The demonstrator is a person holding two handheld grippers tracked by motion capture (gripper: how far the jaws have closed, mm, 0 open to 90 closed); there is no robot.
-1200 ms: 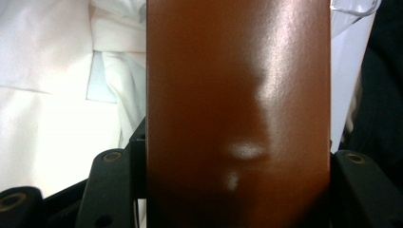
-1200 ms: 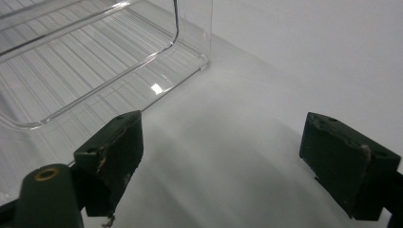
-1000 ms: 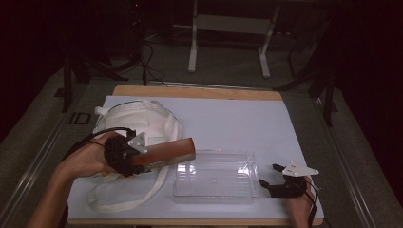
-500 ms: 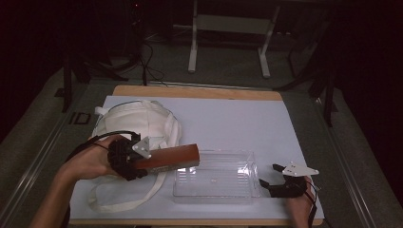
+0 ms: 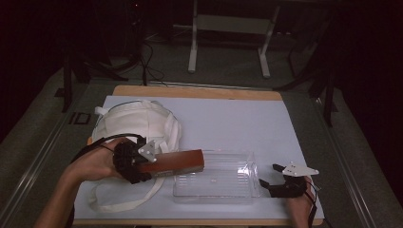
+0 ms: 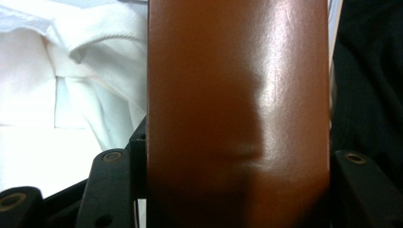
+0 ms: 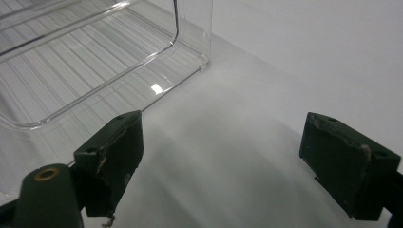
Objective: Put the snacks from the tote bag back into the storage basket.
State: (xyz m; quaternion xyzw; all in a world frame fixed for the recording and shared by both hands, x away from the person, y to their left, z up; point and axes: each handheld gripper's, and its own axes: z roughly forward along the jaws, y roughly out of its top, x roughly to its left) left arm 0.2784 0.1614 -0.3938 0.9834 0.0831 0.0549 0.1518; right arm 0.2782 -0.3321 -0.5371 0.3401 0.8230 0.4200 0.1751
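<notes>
Since a moment ago, the left hand-held gripper (image 5: 142, 164) has carried the brown case (image 5: 177, 162) a little further to the right, so its far end now hangs over the near-left corner of the clear tray (image 5: 216, 194). The right hand-held gripper (image 5: 268, 178) has not moved — it rests on the white tabletop (image 5: 228, 121) just beside the tray's right end, with its jaws spread apart and nothing between them.

In the left gripper view, the two black jaws press on both sides of the brown case (image 6: 237, 114), so it is held tight. The case sticks straight out from the jaws, lying flat and pointing toward the tray. Behind it lies the white cloth bag (image 5: 138, 123).

To do this step well, I think the left hand should bring the case right over the middle of the tray, keep it level, and line its long side up with the tray's long side. Then lower it slowly until it sits on the bottom — and only then let go. The right gripper could steady the tray so it does not slide.
</notes>
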